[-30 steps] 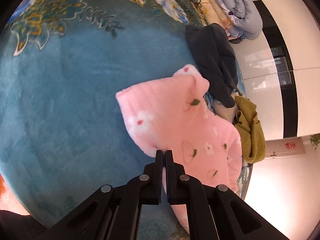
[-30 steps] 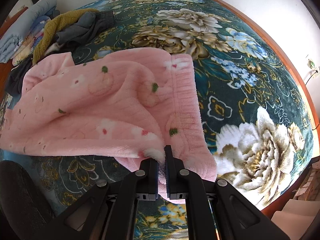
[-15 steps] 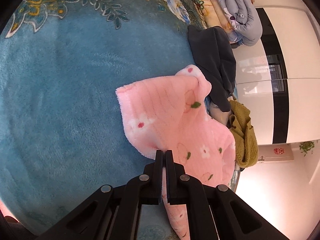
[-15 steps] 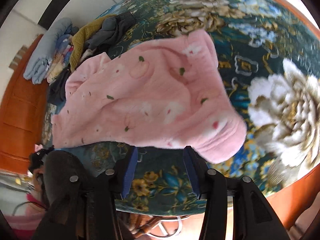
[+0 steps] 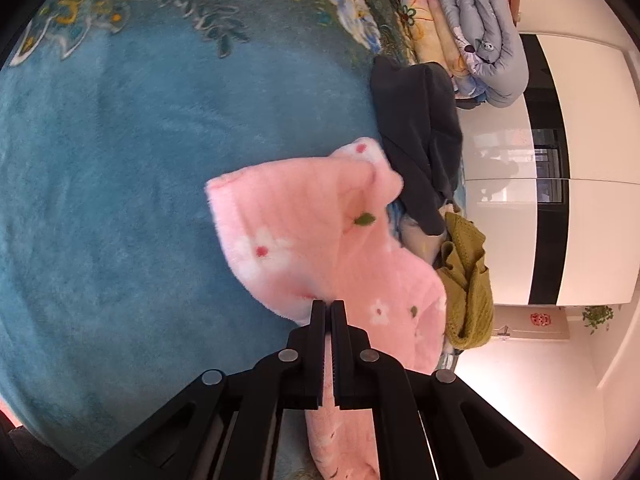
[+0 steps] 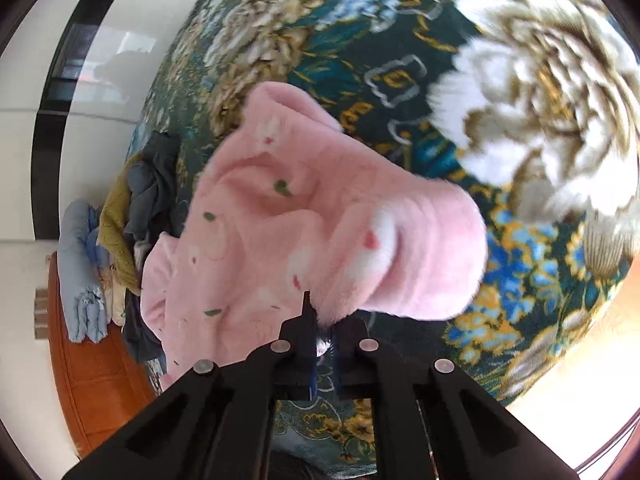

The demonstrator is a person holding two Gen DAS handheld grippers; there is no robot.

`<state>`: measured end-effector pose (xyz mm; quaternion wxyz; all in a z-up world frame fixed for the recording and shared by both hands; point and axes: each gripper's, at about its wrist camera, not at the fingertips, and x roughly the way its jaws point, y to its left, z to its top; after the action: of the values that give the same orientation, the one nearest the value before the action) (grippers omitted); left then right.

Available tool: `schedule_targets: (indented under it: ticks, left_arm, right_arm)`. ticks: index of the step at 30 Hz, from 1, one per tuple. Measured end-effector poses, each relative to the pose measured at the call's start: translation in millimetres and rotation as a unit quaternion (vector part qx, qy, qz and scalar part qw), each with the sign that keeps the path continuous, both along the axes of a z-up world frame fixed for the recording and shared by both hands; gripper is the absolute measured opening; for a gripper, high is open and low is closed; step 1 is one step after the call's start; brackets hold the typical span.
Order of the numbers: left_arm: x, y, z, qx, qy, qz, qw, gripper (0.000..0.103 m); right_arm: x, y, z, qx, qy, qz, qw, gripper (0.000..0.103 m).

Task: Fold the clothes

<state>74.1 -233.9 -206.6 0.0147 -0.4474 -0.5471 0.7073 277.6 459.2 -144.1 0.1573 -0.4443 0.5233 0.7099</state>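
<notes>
A pink fleece garment (image 5: 312, 240) printed with small flowers and leaves lies partly lifted over the bed. My left gripper (image 5: 329, 305) is shut on its near edge, and the cloth hangs down past the fingers. In the right wrist view the same garment (image 6: 280, 208) bulges toward the camera. My right gripper (image 6: 325, 322) is shut on a thick fold of it, whose plush hides the fingertips.
A blue and dark green floral blanket (image 5: 120, 160) covers the bed. Beyond the pink garment lie a dark grey garment (image 5: 416, 136), an olive knit (image 5: 468, 280) and rolled quilts (image 5: 476, 32). The right wrist view shows the wooden headboard (image 6: 92, 380) and, at lower right, the bed's edge.
My right gripper opened, let go of the hem, rolled over and shut again on a fold of the pink garment. My left gripper kept its grip with only a slight shift.
</notes>
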Motion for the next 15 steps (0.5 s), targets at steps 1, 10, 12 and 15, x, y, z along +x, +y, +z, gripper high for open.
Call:
schedule_targets:
  ticks: [1, 10, 12, 15]
  left_arm:
    - [-11.5, 3.9, 13.5, -0.008, 0.008, -0.009, 0.9999, 0.002]
    - [-90.3, 49.9, 247.8, -0.098, 0.224, -0.083, 0.9661, 0.002]
    - [-78.3, 50.0, 288.8, -0.110, 0.280, -0.086, 0.9498, 0.002]
    - [-58.6, 42.9, 297.4, -0.141, 0.299, -0.094, 0.9392, 0.002]
  right_arm:
    - [-9.8, 2.4, 13.8, 0.013, 0.012, 0.009, 1.000, 0.005]
    - [-128.9, 42.6, 226.8, 0.136, 0.221, 0.033, 0.965, 0.004]
    - [-124.3, 37.0, 273.1, 0.190, 0.286, 0.044, 0.938, 0.004]
    - [-98.1, 22.3, 298.5, 0.268, 0.332, 0.069, 0.902, 0.004]
